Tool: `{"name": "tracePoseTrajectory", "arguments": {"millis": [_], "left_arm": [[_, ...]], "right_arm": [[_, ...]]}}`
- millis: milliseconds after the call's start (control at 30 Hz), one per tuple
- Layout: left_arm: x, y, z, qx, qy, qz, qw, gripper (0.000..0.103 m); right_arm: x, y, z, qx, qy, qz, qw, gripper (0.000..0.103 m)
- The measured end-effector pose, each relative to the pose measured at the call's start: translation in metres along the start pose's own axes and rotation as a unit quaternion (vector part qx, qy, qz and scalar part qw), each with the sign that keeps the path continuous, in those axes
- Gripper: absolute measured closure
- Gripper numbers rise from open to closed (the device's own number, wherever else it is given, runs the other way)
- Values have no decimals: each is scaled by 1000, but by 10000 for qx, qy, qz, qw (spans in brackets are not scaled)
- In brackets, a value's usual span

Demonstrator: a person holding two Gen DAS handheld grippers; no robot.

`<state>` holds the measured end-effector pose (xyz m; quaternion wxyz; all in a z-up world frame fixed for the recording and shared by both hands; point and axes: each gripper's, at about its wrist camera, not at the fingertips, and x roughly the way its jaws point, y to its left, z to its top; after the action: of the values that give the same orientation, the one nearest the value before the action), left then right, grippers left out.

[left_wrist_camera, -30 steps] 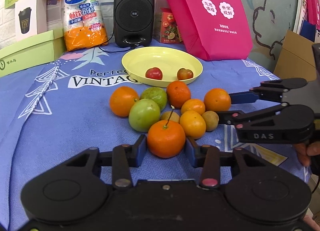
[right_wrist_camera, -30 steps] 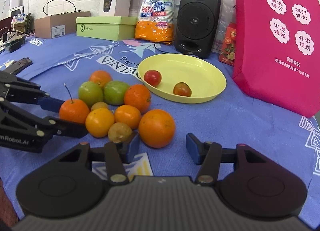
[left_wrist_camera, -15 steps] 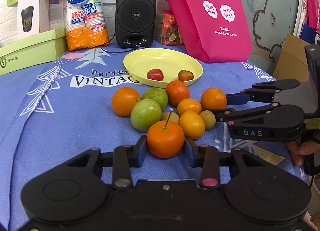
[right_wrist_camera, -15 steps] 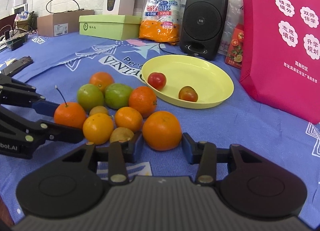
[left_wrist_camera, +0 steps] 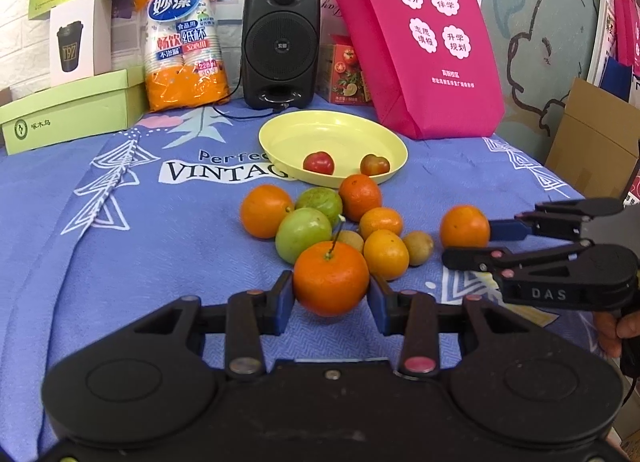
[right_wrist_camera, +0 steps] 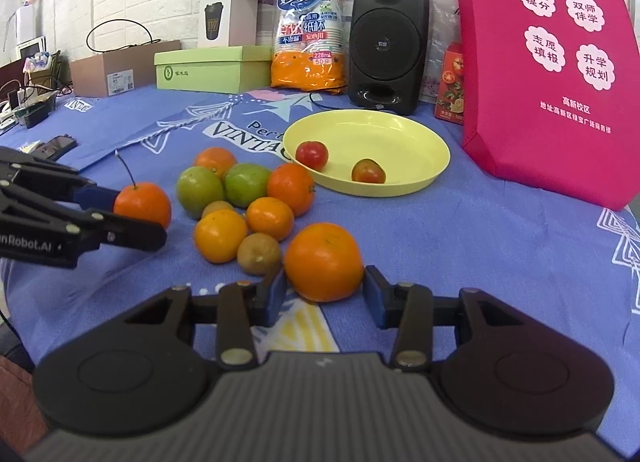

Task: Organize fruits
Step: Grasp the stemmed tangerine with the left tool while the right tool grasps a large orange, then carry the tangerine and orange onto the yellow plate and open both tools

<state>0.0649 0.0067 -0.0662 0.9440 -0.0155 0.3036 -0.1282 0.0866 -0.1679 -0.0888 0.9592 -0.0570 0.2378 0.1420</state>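
Note:
My left gripper (left_wrist_camera: 331, 295) is shut on an orange with a long stem (left_wrist_camera: 331, 278), just in front of the fruit pile (left_wrist_camera: 316, 218) on the blue cloth. My right gripper (right_wrist_camera: 324, 288) is shut on a larger orange (right_wrist_camera: 323, 262), which sits apart from the pile at its right side. The left wrist view shows that orange (left_wrist_camera: 465, 227) between the right gripper's fingers (left_wrist_camera: 506, 231). The right wrist view shows the stemmed orange (right_wrist_camera: 142, 204) in the left gripper (right_wrist_camera: 138, 218). Behind the pile, a yellow plate (left_wrist_camera: 320, 130) holds two small red fruits (left_wrist_camera: 318, 163).
Several oranges, two green fruits (right_wrist_camera: 224, 188) and small brownish fruits lie in the pile. A black speaker (left_wrist_camera: 281, 42), a pack of paper cups (left_wrist_camera: 183, 42), a green box (left_wrist_camera: 72, 110) and a pink bag (left_wrist_camera: 420, 42) line the back. A hand (left_wrist_camera: 616, 326) shows at the right edge.
The right gripper closed on the large orange and drew it to the right, away from the pile. The left gripper kept its hold on the stemmed orange and stayed in place.

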Motion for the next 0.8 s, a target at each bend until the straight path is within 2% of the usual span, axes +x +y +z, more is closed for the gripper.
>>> {"name": "tracePoseTrajectory", "arguments": {"millis": [333, 800], "left_arm": [[-16, -5, 5, 109, -125, 44, 9999, 64], [-12, -11, 21, 291, -128, -22, 9995, 64]], "right_arm": [[-30, -1, -6, 93, -124, 66, 9999, 62], [-38, -8, 1, 154, -247, -19, 9996, 62]]}}
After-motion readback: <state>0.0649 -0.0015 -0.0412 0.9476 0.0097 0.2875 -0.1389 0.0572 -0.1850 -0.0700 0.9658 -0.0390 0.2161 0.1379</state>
